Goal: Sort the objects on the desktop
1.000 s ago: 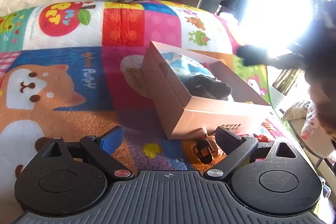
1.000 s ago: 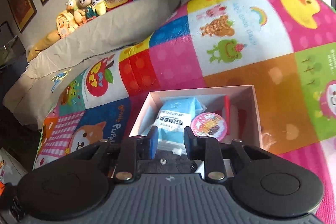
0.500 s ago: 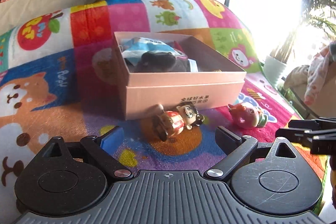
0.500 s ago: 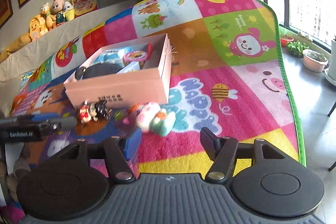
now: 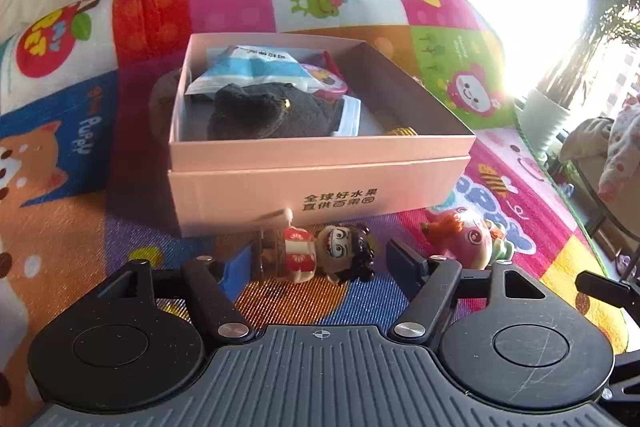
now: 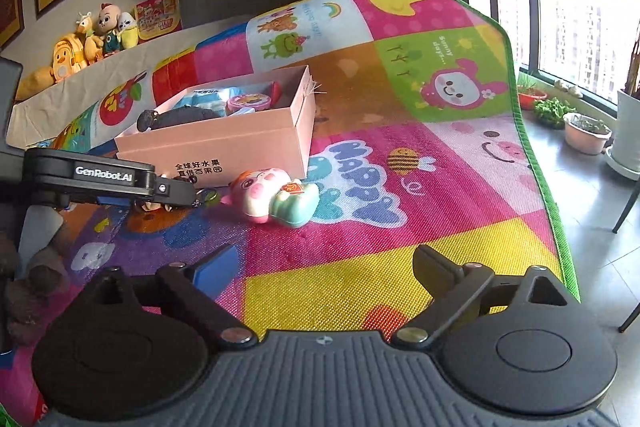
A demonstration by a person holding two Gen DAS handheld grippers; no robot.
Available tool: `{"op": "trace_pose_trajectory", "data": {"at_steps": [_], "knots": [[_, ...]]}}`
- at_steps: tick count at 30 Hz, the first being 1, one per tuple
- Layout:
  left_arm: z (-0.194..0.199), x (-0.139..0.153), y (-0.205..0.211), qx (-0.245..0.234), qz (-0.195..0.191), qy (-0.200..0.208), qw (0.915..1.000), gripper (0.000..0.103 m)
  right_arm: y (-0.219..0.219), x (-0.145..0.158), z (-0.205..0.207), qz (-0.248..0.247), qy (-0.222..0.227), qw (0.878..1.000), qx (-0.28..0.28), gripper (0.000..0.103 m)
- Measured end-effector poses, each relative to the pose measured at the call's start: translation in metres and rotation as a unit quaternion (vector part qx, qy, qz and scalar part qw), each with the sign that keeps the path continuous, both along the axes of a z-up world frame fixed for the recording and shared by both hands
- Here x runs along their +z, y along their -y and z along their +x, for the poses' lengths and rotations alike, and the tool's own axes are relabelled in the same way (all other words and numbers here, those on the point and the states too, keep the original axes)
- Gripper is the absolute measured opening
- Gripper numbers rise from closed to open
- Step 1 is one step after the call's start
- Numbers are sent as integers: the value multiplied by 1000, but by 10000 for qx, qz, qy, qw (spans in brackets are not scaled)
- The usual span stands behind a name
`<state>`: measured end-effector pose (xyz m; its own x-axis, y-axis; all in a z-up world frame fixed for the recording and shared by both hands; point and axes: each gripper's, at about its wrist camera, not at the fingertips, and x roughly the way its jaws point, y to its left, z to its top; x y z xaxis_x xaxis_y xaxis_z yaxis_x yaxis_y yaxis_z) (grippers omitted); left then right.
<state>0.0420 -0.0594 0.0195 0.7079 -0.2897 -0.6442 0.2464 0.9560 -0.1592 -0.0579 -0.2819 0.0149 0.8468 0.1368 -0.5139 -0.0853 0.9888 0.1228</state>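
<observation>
- Two tools work here: the left tool [image 5: 316,263] is closing its jaws around a little figurine [image 5: 324,255], not yet pinching it; the right tool [image 6: 324,267] is opening, empty.
- Beside it, a pig toy [image 6: 276,197] lies unsorted on the play mat [image 6: 400,247].
- Behind them, the pink box [image 5: 320,187] already holds a black plush [image 5: 272,111], a blue packet [image 5: 248,67] and a round pink tin [image 6: 246,103].

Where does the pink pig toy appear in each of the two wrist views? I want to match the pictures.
Left wrist view: the pink pig toy lies on the mat at lower right, just beyond the right fingertip, before the box's right corner.
Right wrist view: the pig toy lies left of centre on the mat, in front of the box.
Shared landmark: the pink box with printed black characters.
</observation>
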Motion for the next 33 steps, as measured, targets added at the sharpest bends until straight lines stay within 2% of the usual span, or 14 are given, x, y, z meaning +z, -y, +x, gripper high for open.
{"op": "trace_pose_trajectory", "data": {"at_steps": [1, 7, 15, 18, 19, 21, 25, 29, 33], "knots": [[2, 0, 3, -22, 68, 29, 10000, 70, -1, 0, -1, -15, 41, 10000, 16, 99], [-9, 1, 11, -201, 535, 298, 9979, 69, -3, 1, -3, -52, 129, 9999, 53, 102], [-56, 3, -20, -177, 637, 322, 9973, 69, -5, 0, -1, -77, 53, 9999, 56, 103], [-67, 0, -33, -115, 638, 322, 9974, 73, -7, -1, 2, -114, -51, 9999, 66, 103], [-69, -1, -36, -101, 636, 328, 9974, 79, -7, -1, 4, -132, -111, 9998, 70, 103], [-71, -3, -42, -43, 575, 327, 9978, 88, -9, -1, 8, -175, -243, 9995, 120, 103], [-70, -6, -54, 32, 367, 282, 9989, 95, -18, 4, 19, -198, -597, 9967, 511, 103], [-68, -5, -67, 278, 298, 375, 9985, 96, -48, 13, 41, -622, -793, 9858, 1344, 103], [-65, -6, -80, 423, -92, 242, 9988, 97, -72, 4, 82, -842, -1108, 9768, 1625, 103]]}}
